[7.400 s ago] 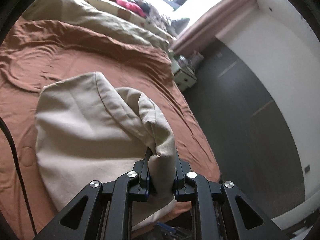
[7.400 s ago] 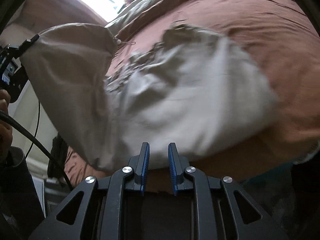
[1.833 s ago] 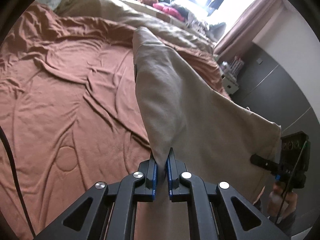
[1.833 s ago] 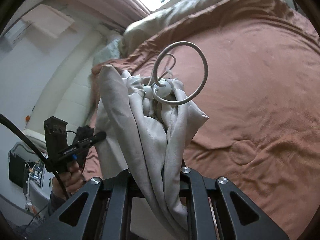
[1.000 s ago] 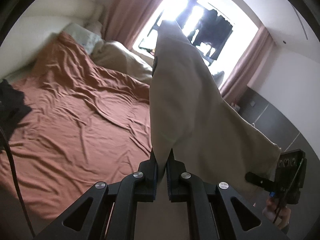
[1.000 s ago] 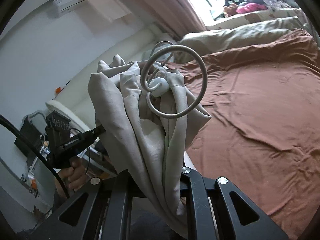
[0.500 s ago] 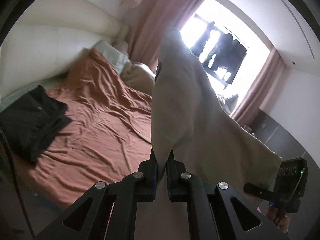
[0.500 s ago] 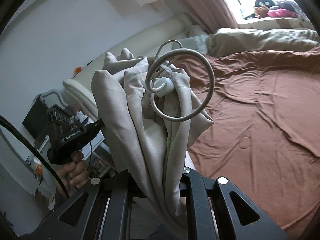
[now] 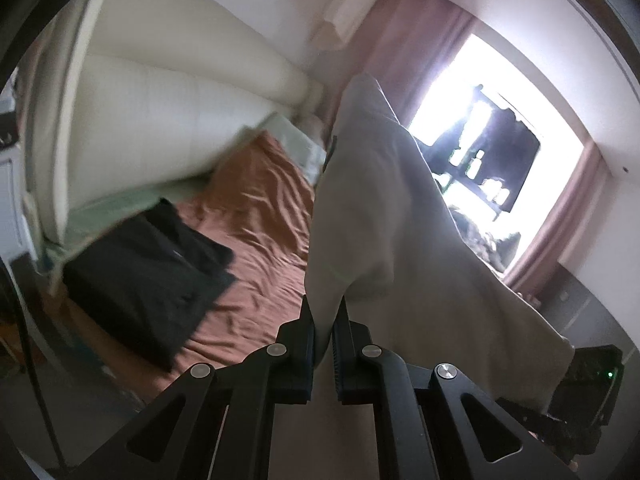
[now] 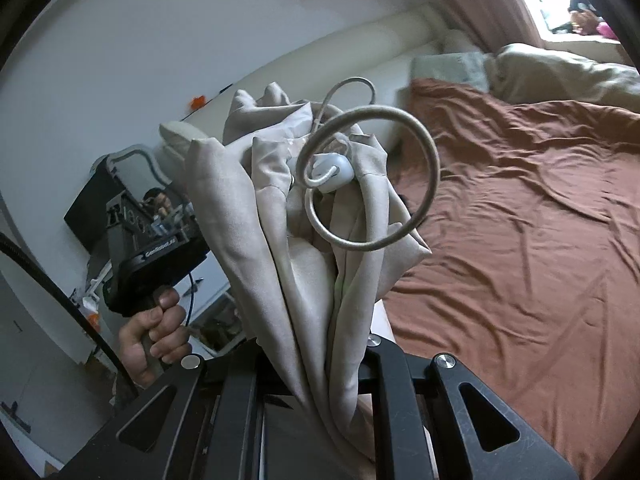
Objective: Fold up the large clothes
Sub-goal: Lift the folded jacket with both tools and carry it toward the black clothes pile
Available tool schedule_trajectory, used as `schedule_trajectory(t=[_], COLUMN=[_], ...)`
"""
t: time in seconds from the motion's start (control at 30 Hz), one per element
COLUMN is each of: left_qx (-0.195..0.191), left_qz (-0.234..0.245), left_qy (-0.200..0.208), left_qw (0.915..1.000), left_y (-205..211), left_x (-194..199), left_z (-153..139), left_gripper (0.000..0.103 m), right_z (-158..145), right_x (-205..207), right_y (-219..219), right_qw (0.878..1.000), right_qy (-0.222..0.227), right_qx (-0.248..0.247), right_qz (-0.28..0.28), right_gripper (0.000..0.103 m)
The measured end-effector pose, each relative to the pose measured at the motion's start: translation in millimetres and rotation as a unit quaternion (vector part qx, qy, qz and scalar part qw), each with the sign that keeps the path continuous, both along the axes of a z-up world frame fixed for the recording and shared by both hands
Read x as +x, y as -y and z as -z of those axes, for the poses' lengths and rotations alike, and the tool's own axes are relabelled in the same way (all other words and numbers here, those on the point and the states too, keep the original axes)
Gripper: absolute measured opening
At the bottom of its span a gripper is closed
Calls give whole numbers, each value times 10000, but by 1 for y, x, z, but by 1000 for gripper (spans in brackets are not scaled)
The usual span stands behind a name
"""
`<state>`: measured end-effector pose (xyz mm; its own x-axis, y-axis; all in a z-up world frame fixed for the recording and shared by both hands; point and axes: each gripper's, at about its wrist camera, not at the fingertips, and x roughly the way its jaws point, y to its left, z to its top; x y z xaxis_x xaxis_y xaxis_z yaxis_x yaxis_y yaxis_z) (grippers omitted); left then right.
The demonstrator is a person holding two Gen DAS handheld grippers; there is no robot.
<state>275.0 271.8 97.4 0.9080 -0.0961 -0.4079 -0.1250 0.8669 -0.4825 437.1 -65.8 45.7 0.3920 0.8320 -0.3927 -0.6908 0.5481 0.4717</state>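
Observation:
A large beige garment [image 9: 384, 208] hangs in the air above the bed, held between both grippers. My left gripper [image 9: 325, 312] is shut on one edge of it, and the cloth rises from the jaws and drapes away to the right. My right gripper [image 10: 320, 360] is shut on a bunched part of the same beige garment [image 10: 280, 216], whose folds hide the fingertips. A grey drawcord loop with a white toggle [image 10: 334, 172] curls out of the bunch. The left gripper's body and the hand [image 10: 154, 332] that holds it appear at the left of the right wrist view.
A bed with a rumpled brown sheet [image 10: 520, 208] fills the room below. A folded black garment [image 9: 148, 268] lies at its near left corner. A cream padded headboard [image 9: 160, 120], pillows and a beige duvet [image 10: 560, 68] lie at the far end. A bright window with pink curtains [image 9: 480, 128] stands behind.
Both grippers have swung sideways with the garment held up; the views now turn toward the headboard, and the black garment has come fully into the left wrist view.

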Motion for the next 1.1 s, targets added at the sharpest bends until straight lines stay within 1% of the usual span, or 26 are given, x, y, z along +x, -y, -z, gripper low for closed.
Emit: schedule_trajectory(t=[0.2, 0.3, 0.43, 0.57, 0.67, 0.8, 0.9, 1.0, 1.1], left_qx=[158, 321, 495, 691, 687, 882, 1207, 1304, 1352], left_qz=[-400, -595, -801, -1131, -1338, -1529, -1592, -1530, -1556], left_qy=[-4, 35, 33, -16, -18, -214, -363, -451, -630], left_qw=[9991, 9977, 9956, 9912, 9886, 9841, 9792, 9785, 9765], left_y=[-59, -88, -124, -159, -182, -203, -210, -216, -226], left_x=[11, 18, 29, 38, 42, 62, 90, 117, 148], left_z=[-20, -34, -51, -61, -65, -63, -54, -36, -14], left_gripper=[7, 7, 7, 7, 7, 7, 7, 7, 7], right_z=[-4, -7, -9, -9, -6, 4, 16, 32, 50], right_x=[32, 48, 67, 90, 110, 138, 162, 193, 227], right_y=[-61, -88, -135, -177, -206, -237, -254, -270, -284], right_qw=[9992, 9982, 9963, 9936, 9906, 9875, 9850, 9838, 9841], right_qy=[41, 54, 88, 10, -88, -245, -429, -621, -748], right_qx=[50, 94, 136, 189, 243, 280, 333, 304, 224], right_qz=[-403, -582, -849, -1116, -1343, -1531, -1636, -1654, -1598], right_gripper=[8, 8, 8, 8, 8, 8, 8, 8, 8])
